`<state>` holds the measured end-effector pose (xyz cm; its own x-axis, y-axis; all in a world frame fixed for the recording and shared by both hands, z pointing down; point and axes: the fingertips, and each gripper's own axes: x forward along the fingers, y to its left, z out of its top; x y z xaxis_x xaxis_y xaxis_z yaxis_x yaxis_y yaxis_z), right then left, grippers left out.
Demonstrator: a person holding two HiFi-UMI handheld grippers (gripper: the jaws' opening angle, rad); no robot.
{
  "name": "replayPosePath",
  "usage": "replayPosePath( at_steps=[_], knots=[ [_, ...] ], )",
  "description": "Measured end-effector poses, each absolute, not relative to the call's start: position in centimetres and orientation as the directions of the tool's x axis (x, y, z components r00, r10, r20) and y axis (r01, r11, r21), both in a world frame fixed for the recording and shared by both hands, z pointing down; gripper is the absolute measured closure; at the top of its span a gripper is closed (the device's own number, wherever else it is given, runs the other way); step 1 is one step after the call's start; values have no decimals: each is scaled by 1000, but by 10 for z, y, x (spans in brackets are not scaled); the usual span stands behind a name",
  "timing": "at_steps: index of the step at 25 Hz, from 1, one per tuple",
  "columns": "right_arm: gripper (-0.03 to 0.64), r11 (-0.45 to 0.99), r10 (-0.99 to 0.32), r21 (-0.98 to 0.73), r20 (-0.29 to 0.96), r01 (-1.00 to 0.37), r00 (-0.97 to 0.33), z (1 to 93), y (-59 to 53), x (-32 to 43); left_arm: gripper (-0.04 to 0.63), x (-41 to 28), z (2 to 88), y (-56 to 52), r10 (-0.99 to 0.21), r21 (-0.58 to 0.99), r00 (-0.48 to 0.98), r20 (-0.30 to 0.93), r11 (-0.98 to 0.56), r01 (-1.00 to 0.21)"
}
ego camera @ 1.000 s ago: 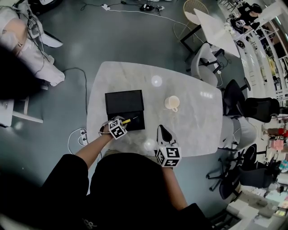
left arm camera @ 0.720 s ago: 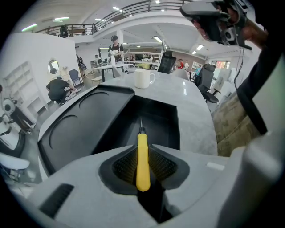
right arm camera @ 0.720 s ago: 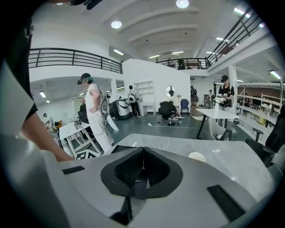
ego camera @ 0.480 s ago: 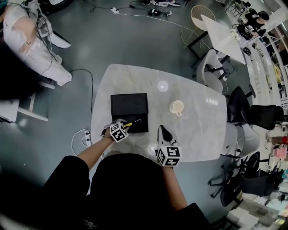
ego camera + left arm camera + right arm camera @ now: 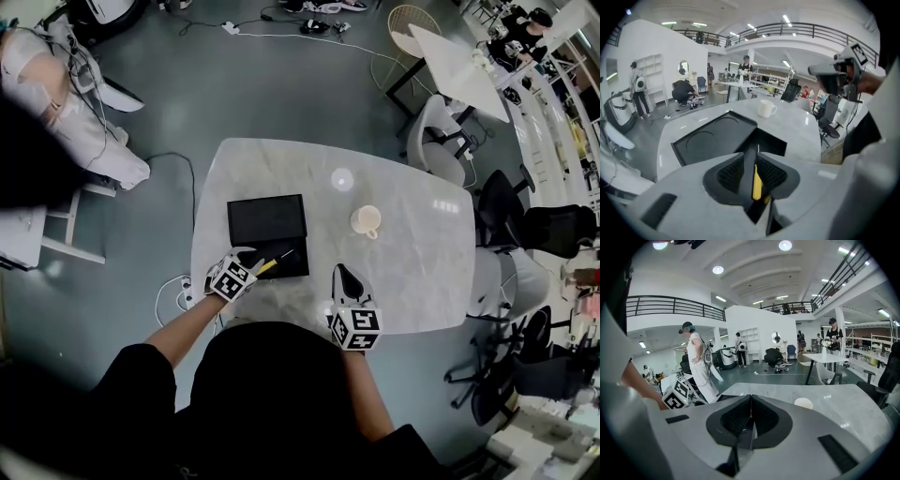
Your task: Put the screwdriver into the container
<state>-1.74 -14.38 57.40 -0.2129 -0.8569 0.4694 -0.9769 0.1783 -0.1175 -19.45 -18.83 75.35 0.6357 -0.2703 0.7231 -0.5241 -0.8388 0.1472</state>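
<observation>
A black container (image 5: 267, 220) lies open on the table, its lid part (image 5: 712, 140) flat beside a deeper compartment (image 5: 772, 143). My left gripper (image 5: 253, 263) hangs over the compartment's near edge. The screwdriver (image 5: 269, 265), yellow handle and thin shaft, shows between its jaws (image 5: 757, 152). The handle (image 5: 757, 183) rests against the right pad, with a dark gap on the left pad's side. These jaws have just been opening. My right gripper (image 5: 343, 272) stays near the table's front edge, shut (image 5: 751, 397) on nothing.
A cream mug (image 5: 366, 220) stands right of the container on the pale marble table (image 5: 412, 272). Office chairs (image 5: 511, 220) crowd the table's right side. Cables and a power strip (image 5: 183, 291) lie on the floor at the left. People stand farther off.
My left gripper has drawn back toward me and risen, rolling a little. The screwdriver stays over the container's near compartment. The right gripper has kept still.
</observation>
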Motion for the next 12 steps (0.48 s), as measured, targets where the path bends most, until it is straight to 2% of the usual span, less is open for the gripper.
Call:
replayPosePath(
  at_steps=[7, 12],
  knots=[
    [604, 159, -881, -142, 427, -977, -205, 553, -151, -8, 503, -196, 638, -205, -449, 264, 713, 538, -713, -649],
    [604, 161, -893, -133, 403, -978, -202, 531, -161, 1, 503, -190, 556, -209, -549, 251, 748, 374, -716, -651]
  ],
)
